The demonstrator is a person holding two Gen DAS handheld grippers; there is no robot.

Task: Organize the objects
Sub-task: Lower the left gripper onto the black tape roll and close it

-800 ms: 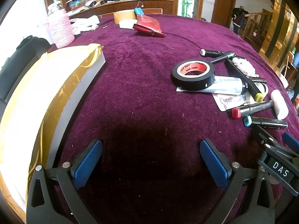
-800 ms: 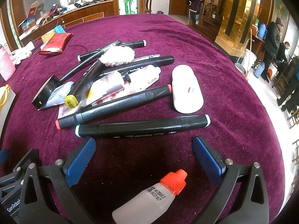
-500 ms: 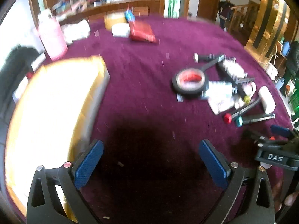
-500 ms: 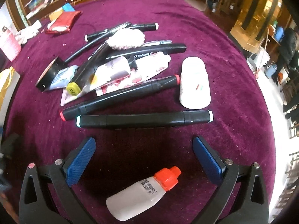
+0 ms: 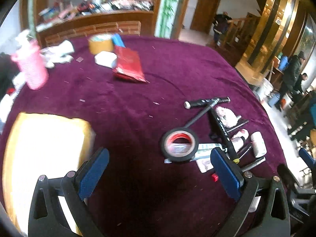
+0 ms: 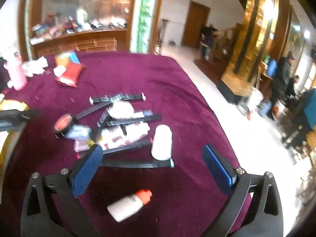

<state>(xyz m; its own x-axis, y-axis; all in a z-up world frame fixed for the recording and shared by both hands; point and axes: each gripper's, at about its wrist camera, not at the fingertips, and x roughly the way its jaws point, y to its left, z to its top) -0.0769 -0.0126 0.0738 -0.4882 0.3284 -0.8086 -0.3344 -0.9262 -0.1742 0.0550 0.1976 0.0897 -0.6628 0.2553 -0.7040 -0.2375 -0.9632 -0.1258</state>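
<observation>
A heap of black markers (image 6: 136,164), a white oval case (image 6: 162,142), sachets and a black tape roll (image 5: 179,144) lies on the purple cloth (image 5: 138,90). A small white bottle with an orange cap (image 6: 129,204) lies apart from the heap, low between the right gripper's fingers. My right gripper (image 6: 154,167) stands open above the cloth, holding nothing. My left gripper (image 5: 160,169) is open too, over bare cloth, with the tape roll just beyond its right finger. A white box lined with yellow film (image 5: 39,150) sits at the left.
At the far side lie a red packet (image 5: 128,65), a brown tape roll (image 5: 100,43), a white pad (image 5: 105,59) and a pink bottle (image 5: 32,67). The table edge curves away on the right, with floor and people (image 6: 282,79) beyond. A wooden counter stands behind.
Both grippers have pulled back and tipped upward, so the heap and the box look smaller and more of the room shows. Both stayed open; nothing on the cloth moved.
</observation>
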